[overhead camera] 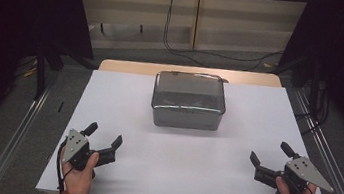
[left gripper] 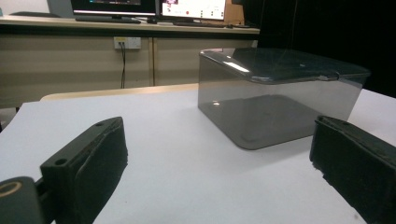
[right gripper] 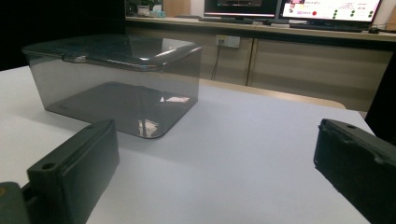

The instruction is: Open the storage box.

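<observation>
Worktop (overhead camera: pixel 230 175): white surface, with a tan wooden edge showing along the far side. One item lies directly on it: a smoky translucent box (overhead camera: pixel 188 101) with its lid on, standing upright at centre toward the far edge.

Smoky lidded box (left gripper: pixel 280 100) on white table (left gripper: pixel 187 168), jaws spread wide, monitors (left gripper: pixel 154 7) behind
</observation>
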{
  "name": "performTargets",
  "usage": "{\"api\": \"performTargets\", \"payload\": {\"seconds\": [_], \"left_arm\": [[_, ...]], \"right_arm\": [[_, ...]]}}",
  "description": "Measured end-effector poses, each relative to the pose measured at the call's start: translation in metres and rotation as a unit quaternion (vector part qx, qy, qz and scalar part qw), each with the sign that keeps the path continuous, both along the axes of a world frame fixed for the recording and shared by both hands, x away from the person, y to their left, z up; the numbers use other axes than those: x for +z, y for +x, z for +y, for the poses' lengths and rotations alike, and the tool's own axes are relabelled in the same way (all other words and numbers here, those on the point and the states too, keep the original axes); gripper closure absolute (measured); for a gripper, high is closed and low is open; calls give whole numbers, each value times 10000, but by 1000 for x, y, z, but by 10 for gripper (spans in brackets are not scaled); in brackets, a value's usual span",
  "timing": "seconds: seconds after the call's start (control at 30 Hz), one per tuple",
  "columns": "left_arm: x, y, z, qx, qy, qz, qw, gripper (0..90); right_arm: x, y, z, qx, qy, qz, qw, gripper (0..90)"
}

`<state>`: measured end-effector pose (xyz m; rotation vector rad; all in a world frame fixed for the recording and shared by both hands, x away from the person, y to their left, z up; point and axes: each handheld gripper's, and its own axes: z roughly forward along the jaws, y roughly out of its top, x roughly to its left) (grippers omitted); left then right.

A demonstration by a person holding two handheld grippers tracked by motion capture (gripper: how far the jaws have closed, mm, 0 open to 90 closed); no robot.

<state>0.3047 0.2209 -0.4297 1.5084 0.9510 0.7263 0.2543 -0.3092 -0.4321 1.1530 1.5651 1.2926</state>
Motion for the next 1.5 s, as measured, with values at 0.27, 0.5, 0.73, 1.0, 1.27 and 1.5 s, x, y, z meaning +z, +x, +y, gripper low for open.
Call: {"api": "performTargets", "payload": {"seconds": [0.27,0.5,0.73,1.0,1.27,1.5], "left_arm": [[-1,1,-1,37,-36,52,10000,41],[-1,0,-3,-8,-27,96,10000,42],[0,-3,-4,-36,-43,65,10000,43],[1,-4,-6,-135,-74,17,9999,44],[-1,-4,-5,-56,-23,36,10000,43],[-1,-4,-6,-73,-7,35,10000,43]], "right_arm": [[-1,2,0,23,17,59,10000,0],[-3,4,2,88,40,108,9999,0],[-4,7,9,294,-9,117,9995,0],[-3,9,25,535,4,68,9985,0],[-2,15,35,680,98,94,9976,0],[-1,21,47,837,132,125,9963,1]]}}
